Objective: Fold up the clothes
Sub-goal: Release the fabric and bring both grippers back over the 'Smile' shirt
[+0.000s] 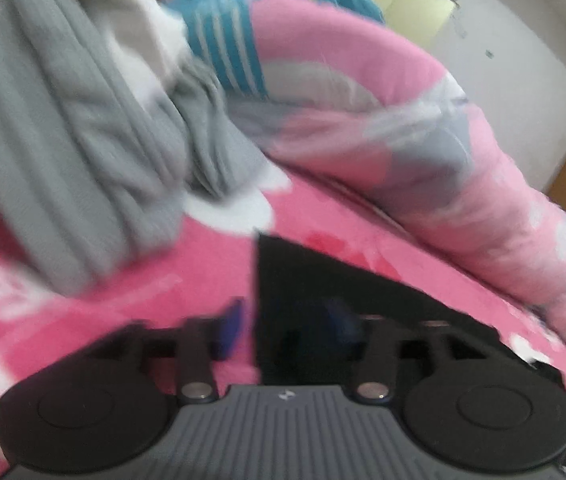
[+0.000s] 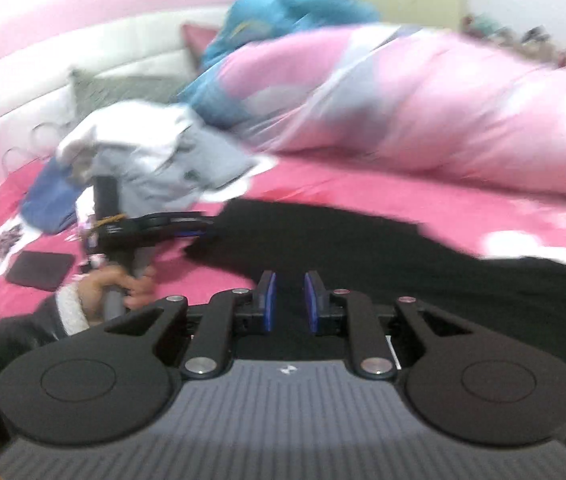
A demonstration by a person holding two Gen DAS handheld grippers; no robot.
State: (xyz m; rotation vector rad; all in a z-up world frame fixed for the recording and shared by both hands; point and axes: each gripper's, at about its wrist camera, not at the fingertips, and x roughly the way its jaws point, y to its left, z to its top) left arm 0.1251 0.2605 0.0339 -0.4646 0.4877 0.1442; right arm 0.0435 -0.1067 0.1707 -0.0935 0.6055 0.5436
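Observation:
A black garment [image 1: 323, 276] lies spread on the pink bedsheet [image 1: 211, 264]. In the left wrist view one of its corners sits between my left gripper's [image 1: 287, 324] widely spread blue pads, so that gripper is open. The right wrist view shows the left gripper [image 2: 207, 226] side-on, held by a hand [image 2: 115, 284], its tips at the left edge of the black garment [image 2: 363, 248]. My right gripper [image 2: 291, 300] hovers low over the garment's near part. Its pads stand close together with a narrow dark gap between them. Both views are blurred.
A pile of grey and white clothes [image 1: 63, 140] [image 2: 171, 168] lies at the back left. A bulky pink duvet [image 1: 463, 184] [image 2: 443, 112] runs along the right. Teal striped cloth [image 1: 227, 40] tops it. A blue item [image 2: 51, 204] and a flat dark object [image 2: 39, 270] lie at the left.

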